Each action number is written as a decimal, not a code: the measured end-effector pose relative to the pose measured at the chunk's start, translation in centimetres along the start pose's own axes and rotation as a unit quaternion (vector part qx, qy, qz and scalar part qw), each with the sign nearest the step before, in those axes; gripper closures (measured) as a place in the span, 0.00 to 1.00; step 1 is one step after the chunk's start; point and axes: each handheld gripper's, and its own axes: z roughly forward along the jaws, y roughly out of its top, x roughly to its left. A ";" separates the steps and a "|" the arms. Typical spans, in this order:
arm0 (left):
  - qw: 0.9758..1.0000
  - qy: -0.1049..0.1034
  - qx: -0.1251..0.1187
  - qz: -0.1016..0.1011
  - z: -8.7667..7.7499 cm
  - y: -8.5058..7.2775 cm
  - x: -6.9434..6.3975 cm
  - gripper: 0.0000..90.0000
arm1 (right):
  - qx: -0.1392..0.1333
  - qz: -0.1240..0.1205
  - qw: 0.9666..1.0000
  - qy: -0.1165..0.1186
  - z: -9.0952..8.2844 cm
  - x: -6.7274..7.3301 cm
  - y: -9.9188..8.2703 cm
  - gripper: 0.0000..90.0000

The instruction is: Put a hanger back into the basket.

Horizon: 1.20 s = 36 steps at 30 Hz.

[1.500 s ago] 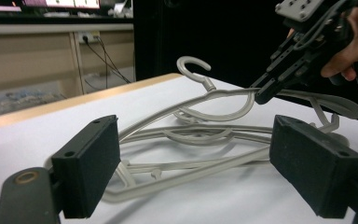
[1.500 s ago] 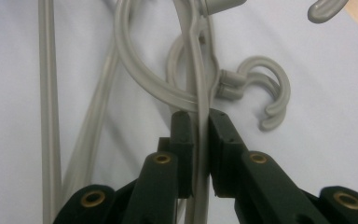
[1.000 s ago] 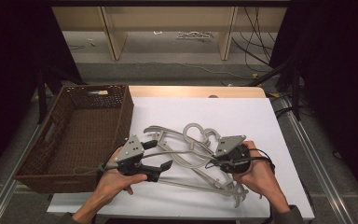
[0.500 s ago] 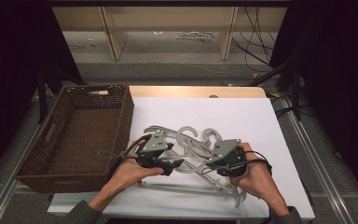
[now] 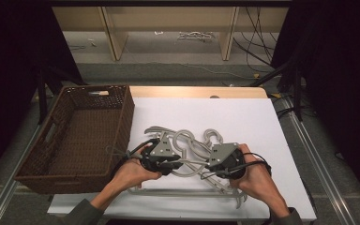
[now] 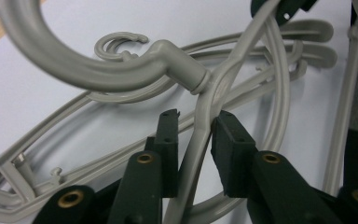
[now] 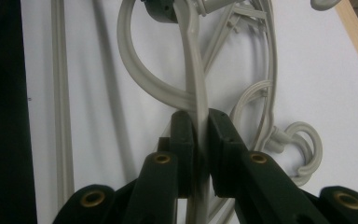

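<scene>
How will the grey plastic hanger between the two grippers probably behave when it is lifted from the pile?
The grey plastic hanger looks thin and hollow-framed, so probably light and fairly stiff. Its bar is smooth, so it may slip or swivel between the pads of the right gripper. Its hook and arms interlace with the other hangers, so it will likely snag and drag them.

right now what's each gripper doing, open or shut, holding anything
Left gripper: jaws have just been closing around a grey hanger arm, one pad touching, not yet clamped.
Right gripper: shut on the same hanger's arm.
</scene>
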 end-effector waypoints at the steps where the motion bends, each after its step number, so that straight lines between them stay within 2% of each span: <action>1: 1.000 -0.003 0.006 0.012 -0.2 0.1 0.1 0.83 | 0.000 -0.002 1.000 0.001 0.0 0.0 0.0 0.91; 3: 1.000 -0.006 0.001 0.016 -0.5 0.2 -0.1 0.85 | -0.007 -0.009 1.000 -0.003 -0.1 -0.1 0.0 0.90; 6: 1.000 -0.011 -0.004 0.025 -0.8 0.4 -0.4 0.88 | -0.014 -0.010 1.000 -0.023 -0.3 -0.2 0.0 0.86; 7: 0.999 -0.010 -0.004 0.031 -1.0 0.5 -0.5 0.90 | -0.016 0.001 0.999 -0.030 -0.4 -0.2 0.0 0.85; 9: 1.000 -0.007 -0.012 0.026 -1.2 0.6 -0.7 0.91 | -0.022 0.024 0.999 -0.040 -0.6 -0.5 -0.1 0.81; 10: 0.999 -0.005 -0.011 0.031 -1.4 0.7 -0.5 0.91 | -0.028 0.047 0.998 -0.041 -0.7 -0.5 -0.2 0.77; 11: 1.000 -0.004 -0.013 0.028 -1.5 0.6 -0.4 0.91 | -0.036 0.069 0.996 -0.044 -0.8 -0.7 -0.2 0.65; 12: 1.000 -0.006 -0.024 0.013 -1.5 0.6 -0.2 0.91 | -0.043 0.081 0.994 -0.051 -0.9 -0.8 -0.2 0.59; 15: 1.000 0.005 -0.024 -0.001 -2.1 0.4 0.6 0.91 | -0.071 0.129 0.986 -0.072 -1.4 -1.1 -0.1 0.46; 19: 0.999 0.015 -0.033 -0.024 -2.6 0.2 1.3 0.91 | -0.103 0.161 0.979 -0.077 -1.9 -1.3 -0.1 0.38; 21: 0.999 0.032 -0.034 -0.025 -3.0 0.2 1.6 0.91 | -0.122 0.179 0.972 -0.087 -2.0 -1.5 -0.2 0.34; 22: 0.999 0.043 -0.023 -0.016 -3.2 0.2 1.9 0.91 | -0.129 0.183 0.970 -0.092 -2.0 -1.6 -0.3 0.33; 23: 0.998 0.045 -0.027 -0.027 -3.3 0.1 2.1 0.91 | -0.134 0.197 0.966 -0.097 -2.1 -1.7 -0.4 0.33; 24: 0.998 0.045 -0.029 -0.037 -3.4 -0.1 2.4 0.91 | -0.145 0.199 0.963 -0.106 -2.3 -1.9 -0.7 0.33; 25: 0.997 0.045 -0.034 -0.046 -3.4 -0.2 2.5 0.91 | -0.153 0.202 0.961 -0.108 -2.5 -1.9 -0.9 0.34; 26: 0.997 0.045 -0.033 -0.048 -3.5 -0.3 2.8 0.91 | -0.156 0.210 0.959 -0.108 -2.6 -1.9 -1.1 0.34; 29: 0.995 0.052 -0.041 -0.073 -3.6 -0.6 3.3 0.91 | -0.163 0.224 0.953 -0.122 -3.0 -2.0 -1.7 0.31; 30: 0.994 0.054 -0.044 -0.081 -3.7 -0.7 3.4 0.91 | -0.168 0.231 0.950 -0.130 -3.1 -2.0 -2.0 0.31; 31: 0.994 0.057 -0.044 -0.079 -3.8 -0.7 3.6 0.91 | -0.174 0.237 0.946 -0.135 -3.2 -1.9 -2.3 0.31; 32: 0.993 0.057 -0.049 -0.089 -3.9 -0.8 3.7 0.91 | -0.177 0.241 0.944 -0.137 -3.2 -1.9 -2.5 0.31; 33: 0.993 0.055 -0.051 -0.090 -4.0 -0.8 3.8 0.91 | -0.183 0.249 0.941 -0.141 -3.1 -1.8 -2.9 0.30; 34: 0.992 0.057 -0.055 -0.097 -4.2 -0.8 3.8 0.91 | -0.184 0.253 0.939 -0.142 -3.1 -1.8 -3.1 0.30; 36: 0.991 0.060 -0.061 -0.099 -4.7 -0.6 4.1 0.91 | -0.190 0.266 0.934 -0.146 -2.9 -1.5 -3.6 0.30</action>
